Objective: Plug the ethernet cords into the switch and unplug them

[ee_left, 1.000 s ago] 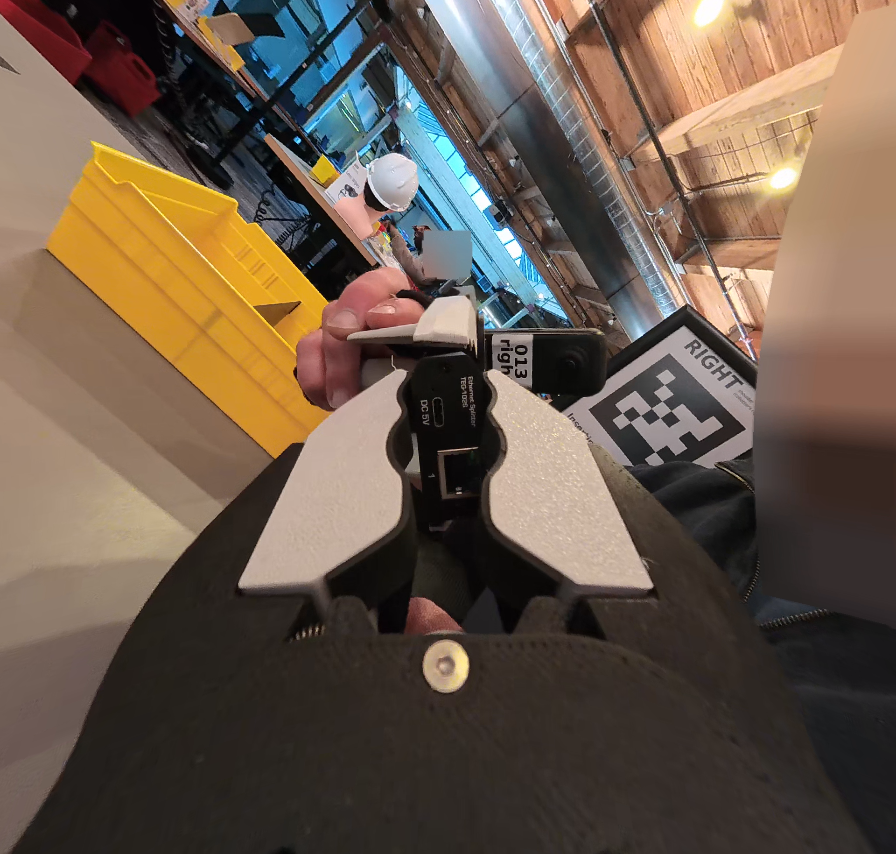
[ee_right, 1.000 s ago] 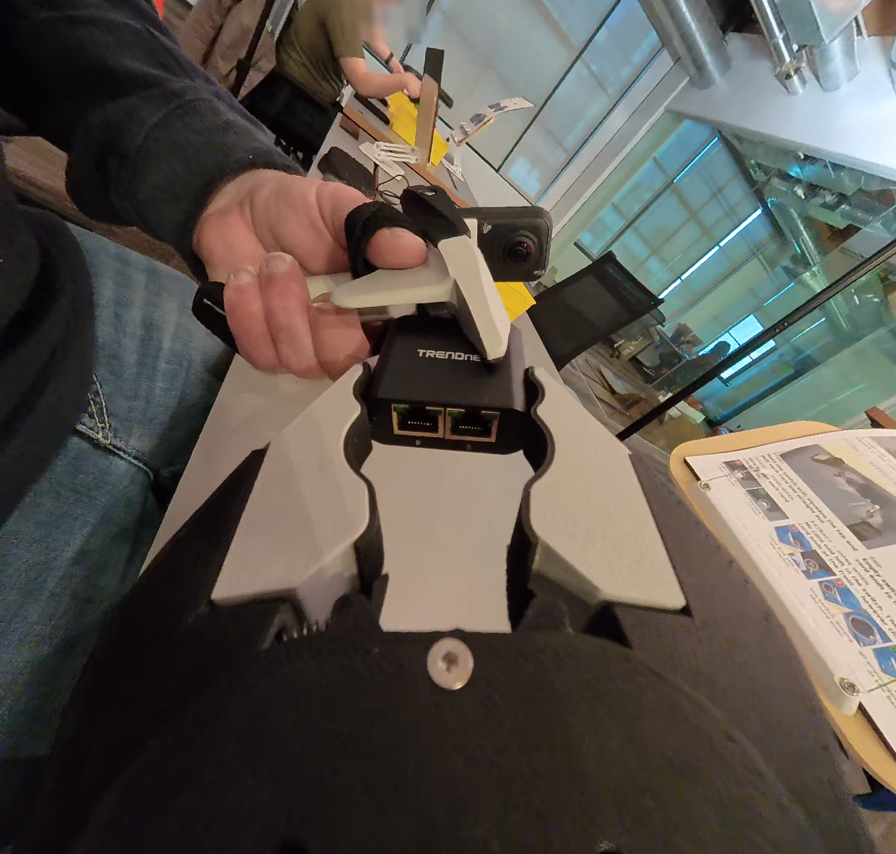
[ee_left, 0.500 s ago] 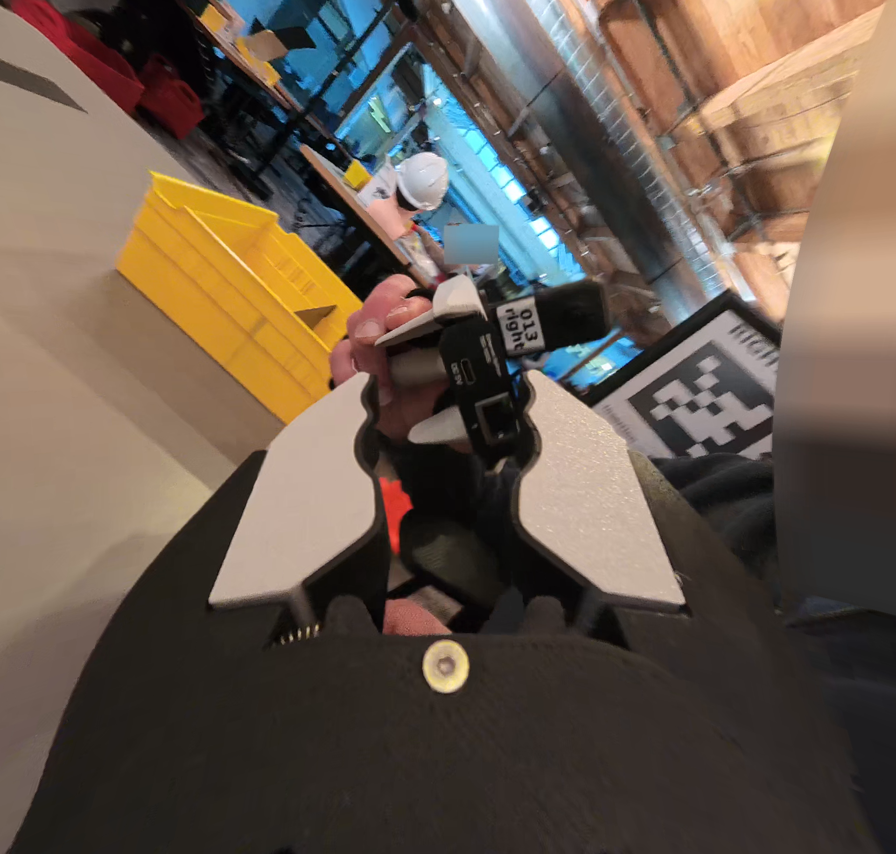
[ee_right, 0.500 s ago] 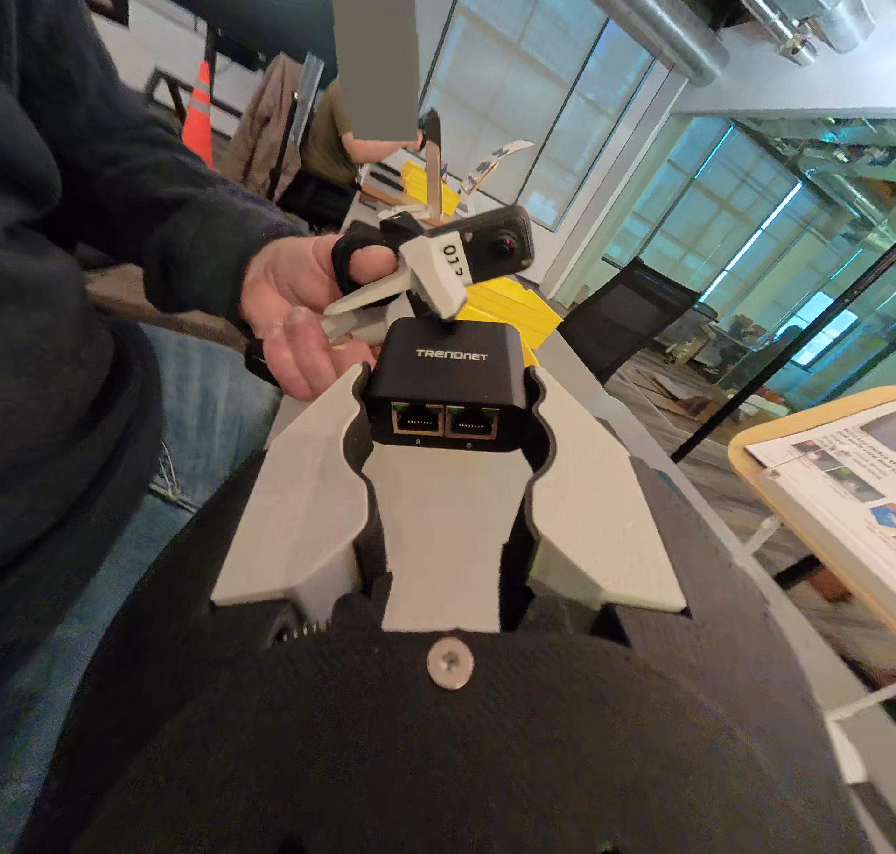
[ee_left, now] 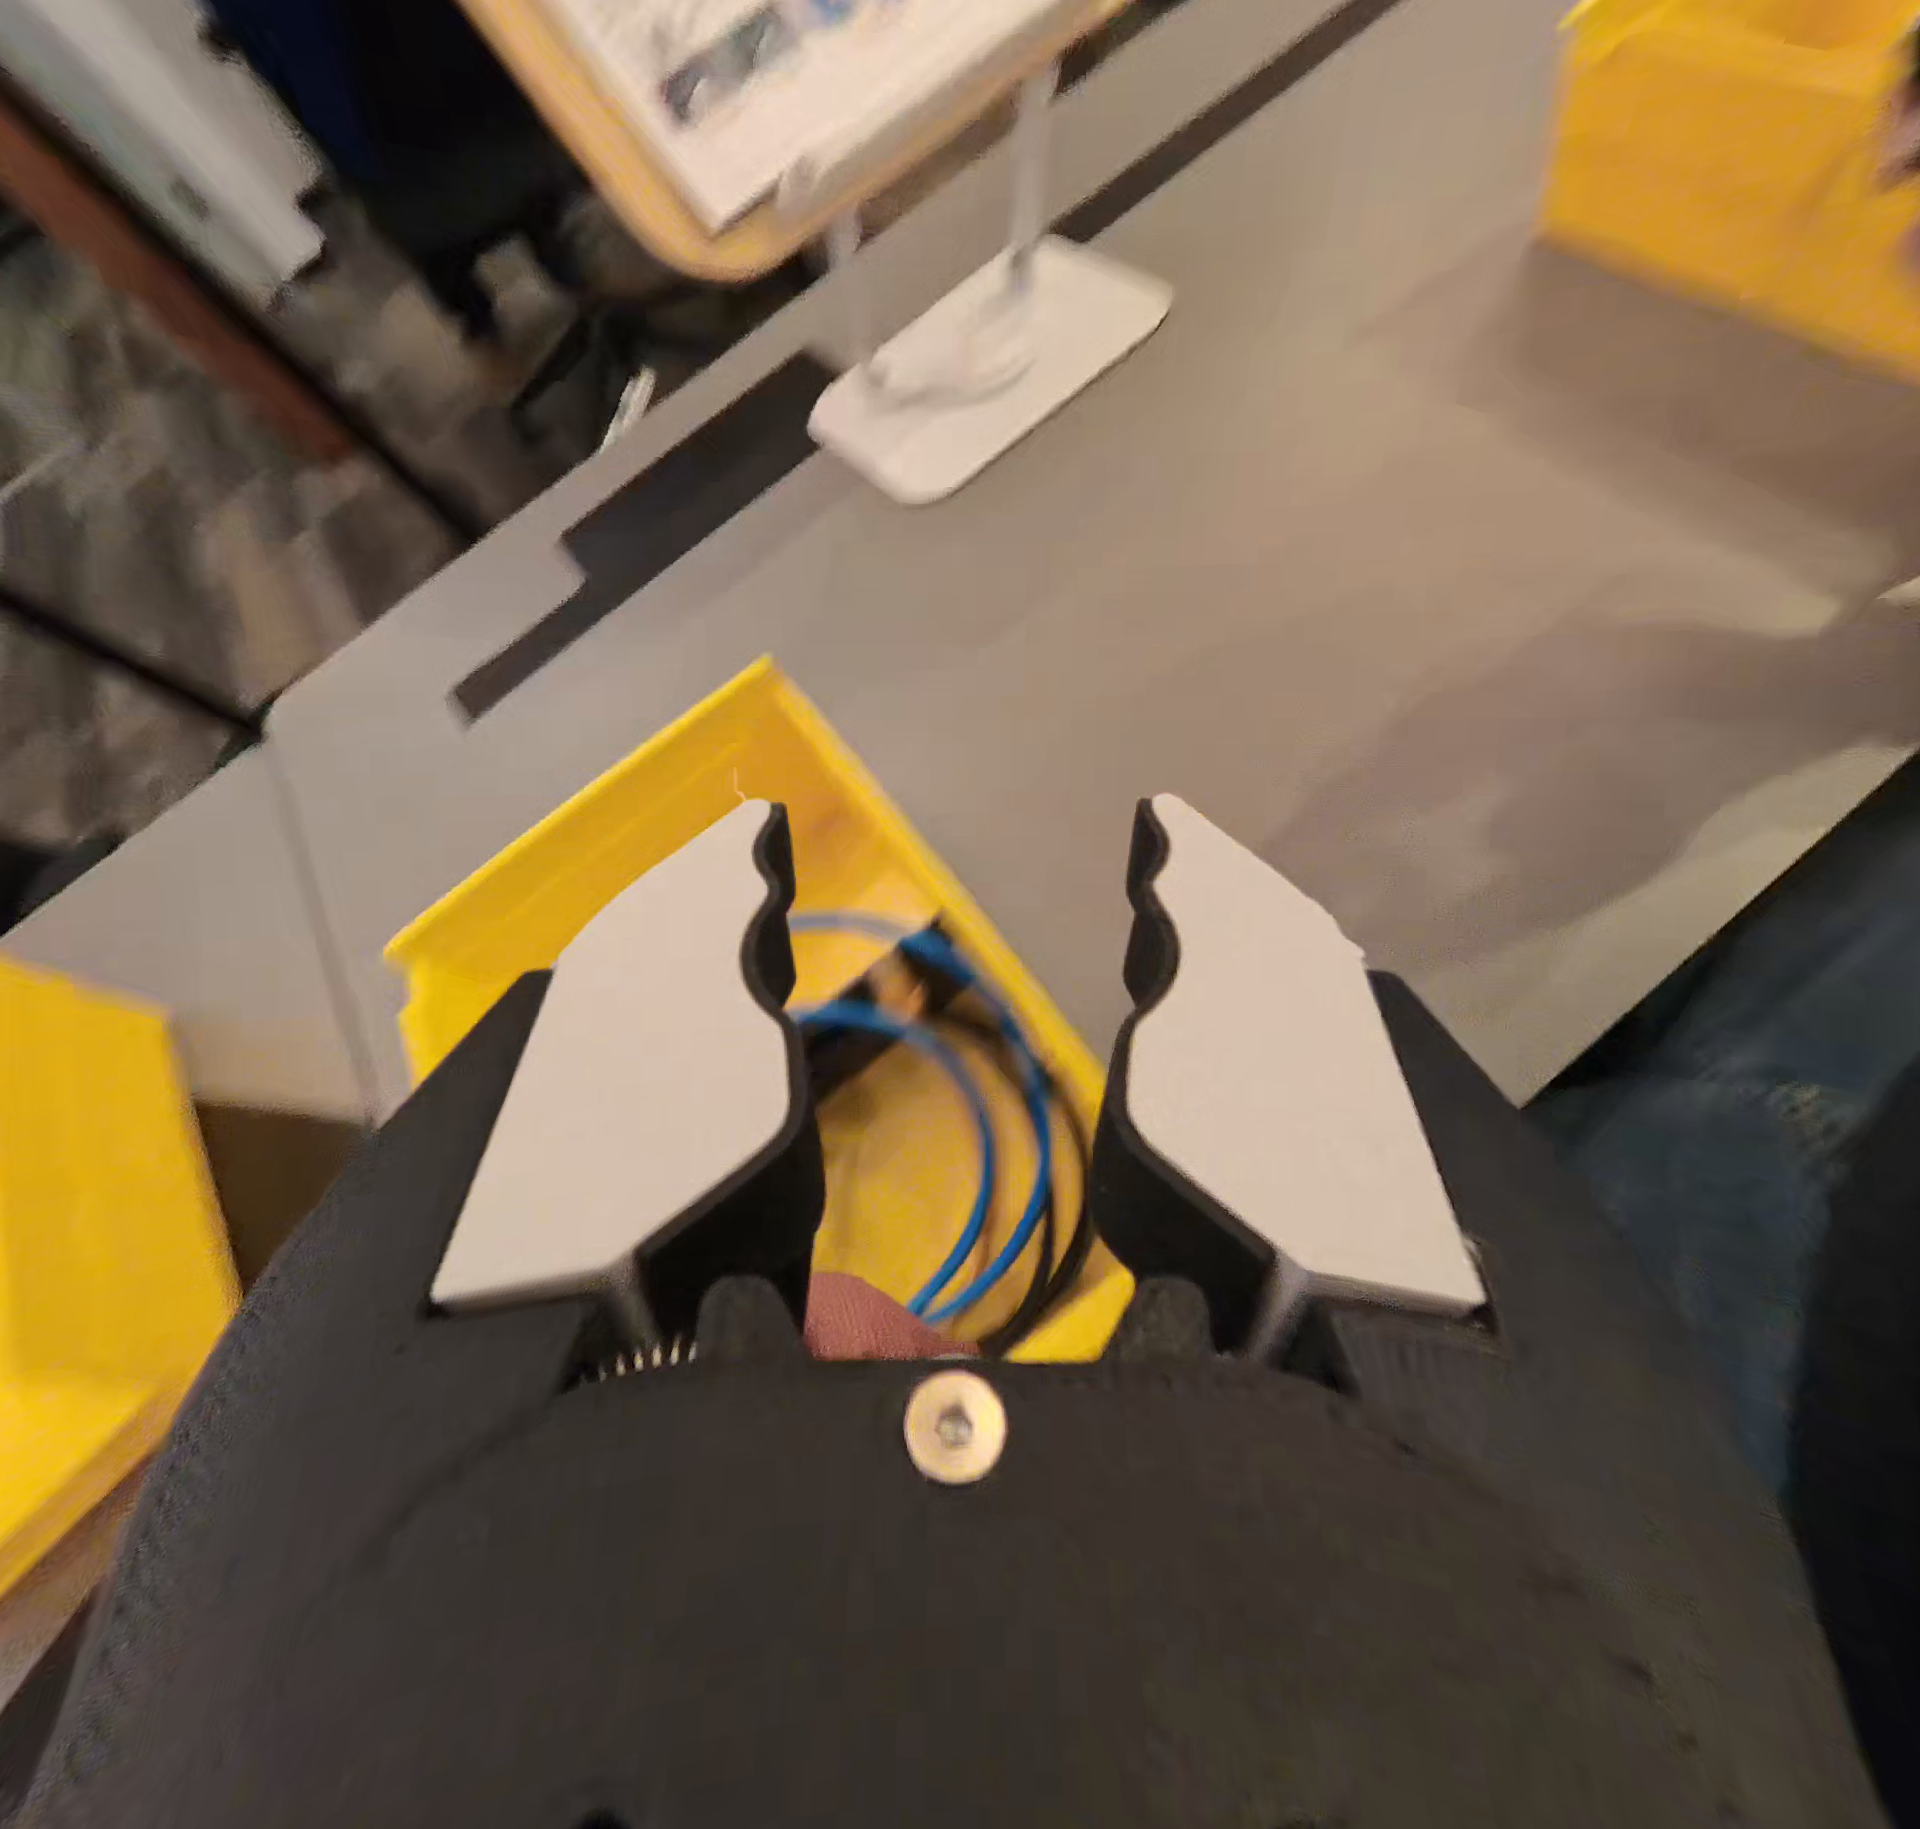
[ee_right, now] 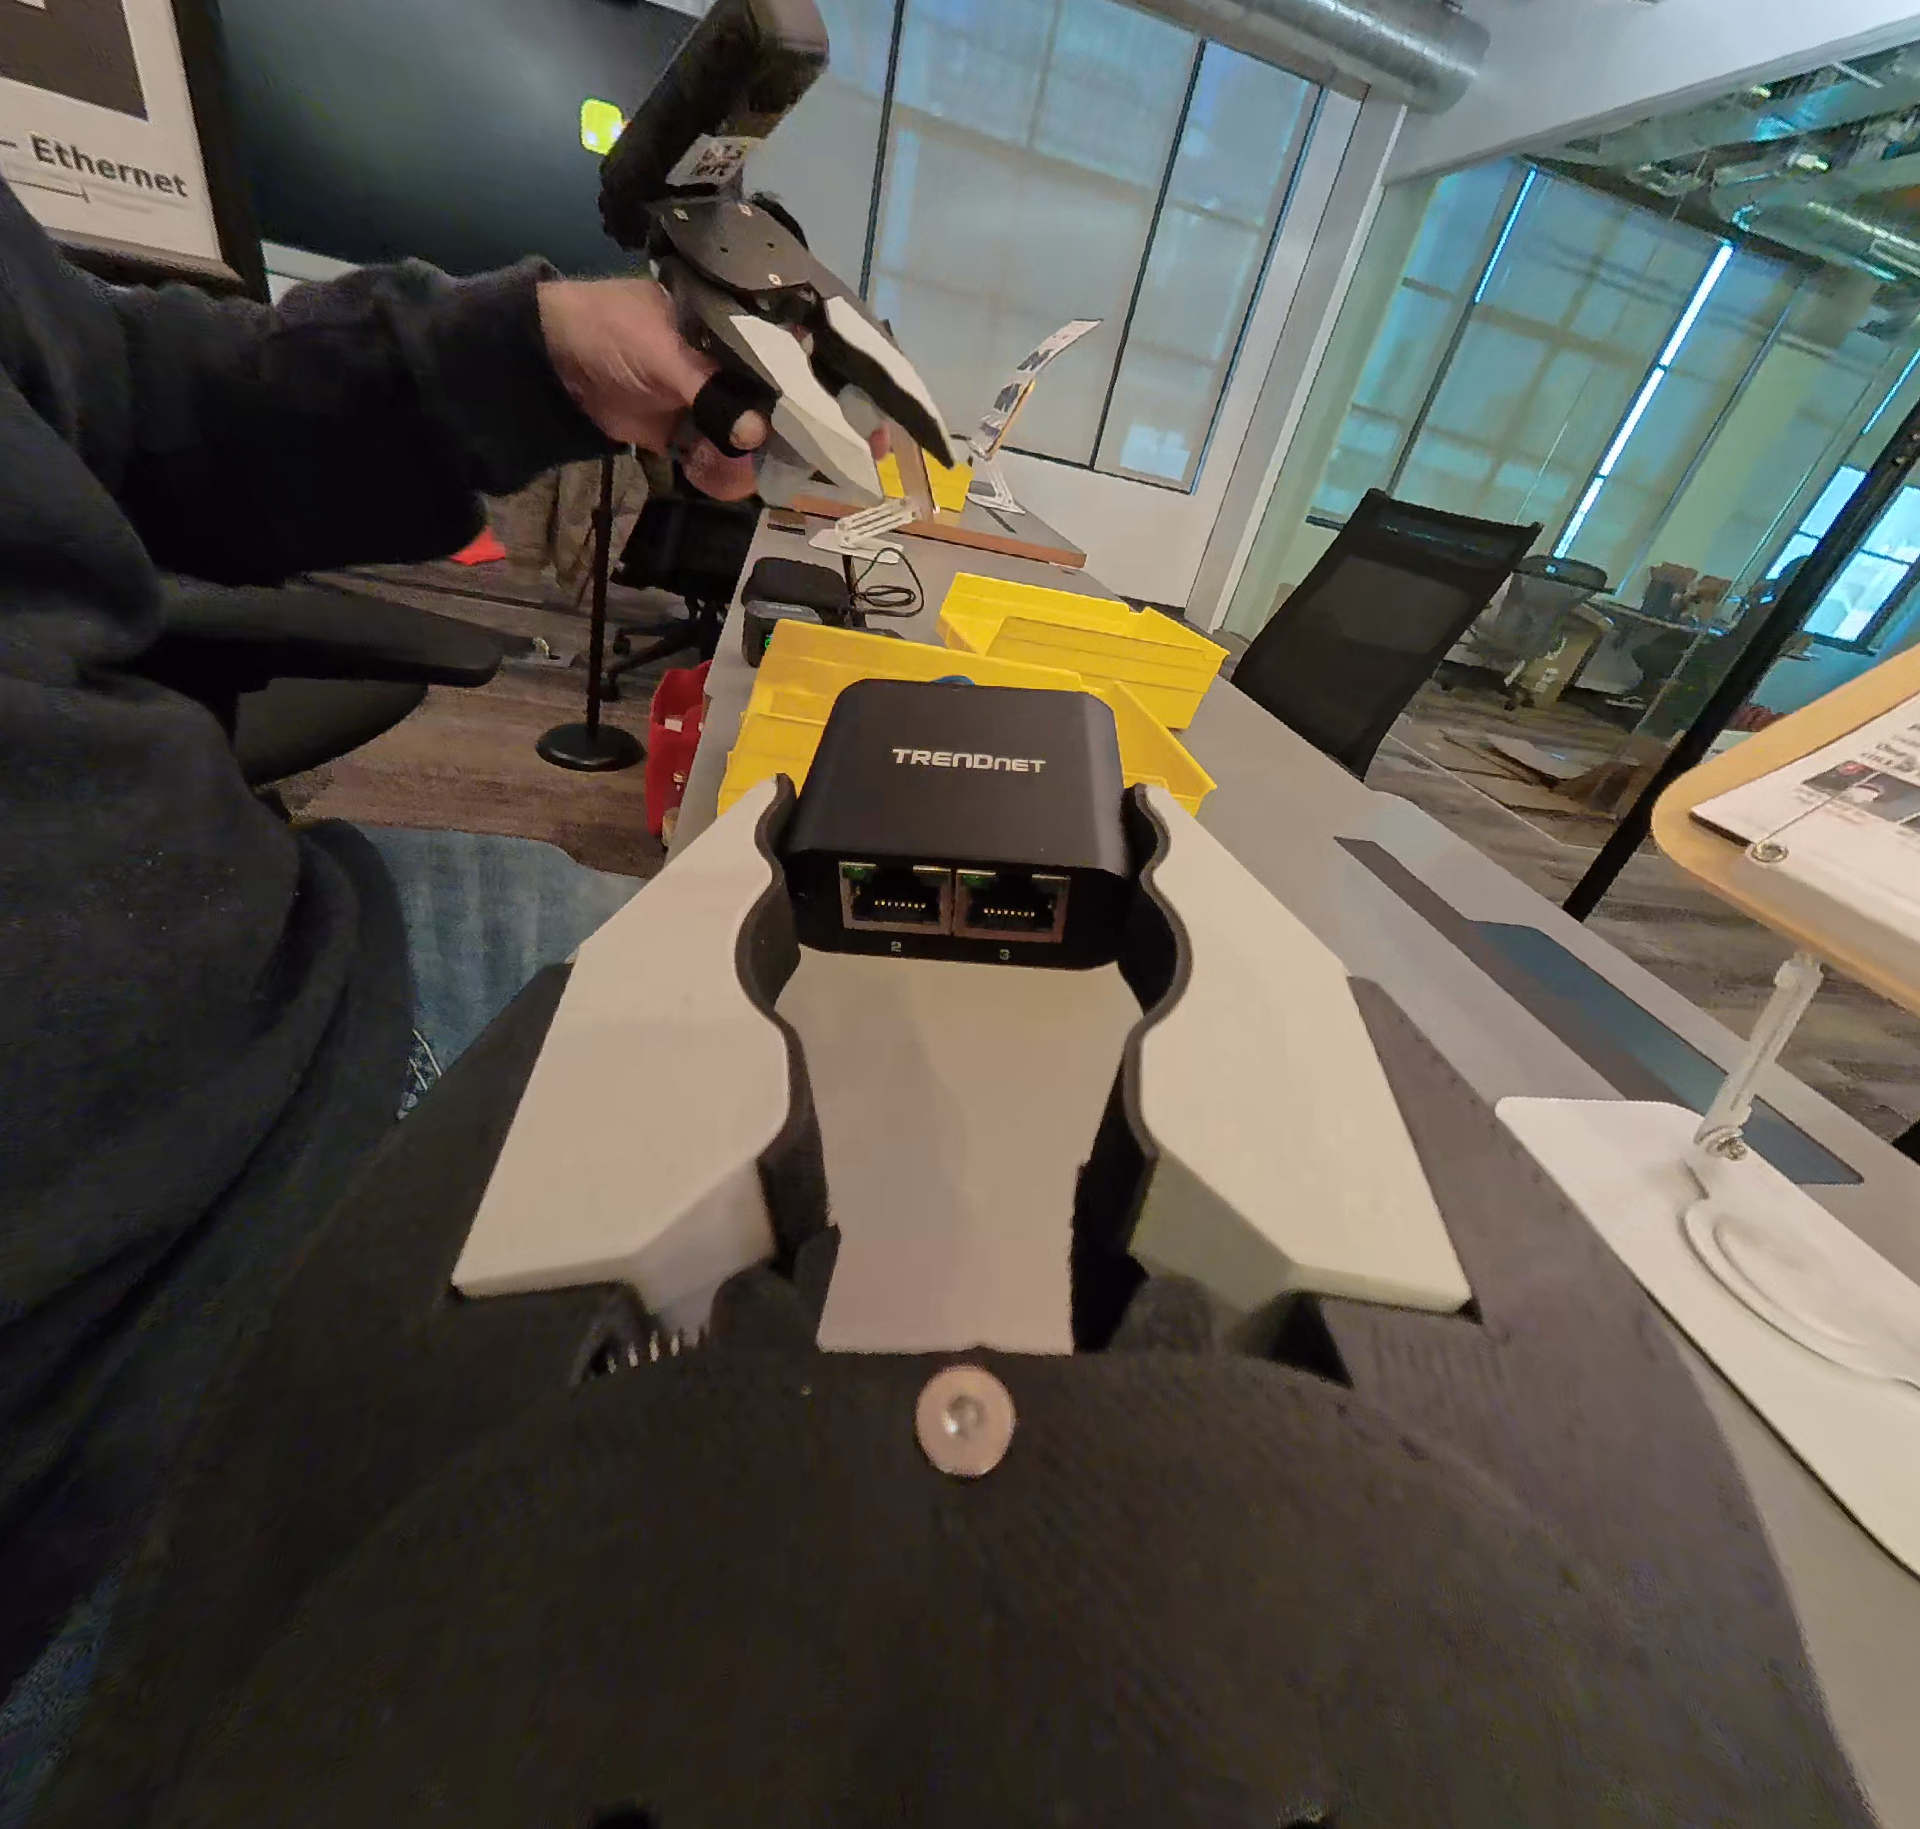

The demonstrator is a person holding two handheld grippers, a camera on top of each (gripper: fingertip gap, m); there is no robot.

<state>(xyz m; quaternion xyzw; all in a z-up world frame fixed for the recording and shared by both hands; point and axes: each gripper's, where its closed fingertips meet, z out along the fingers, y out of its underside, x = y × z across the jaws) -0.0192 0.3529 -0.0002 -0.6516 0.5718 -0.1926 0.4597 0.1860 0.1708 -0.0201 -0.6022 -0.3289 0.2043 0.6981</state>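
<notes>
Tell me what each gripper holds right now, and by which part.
The right gripper clamps the black switch by its two side walls, ports facing the camera. The left gripper is open and holds nothing, above the yellow bin of cords.

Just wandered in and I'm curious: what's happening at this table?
A person is working with two hand-held grippers. The right hand-held gripper is clamped on a black switch, both facing ports empty. The left hand-held gripper is open over a yellow bin holding blue cords. Nothing is plugged in yet.
</notes>
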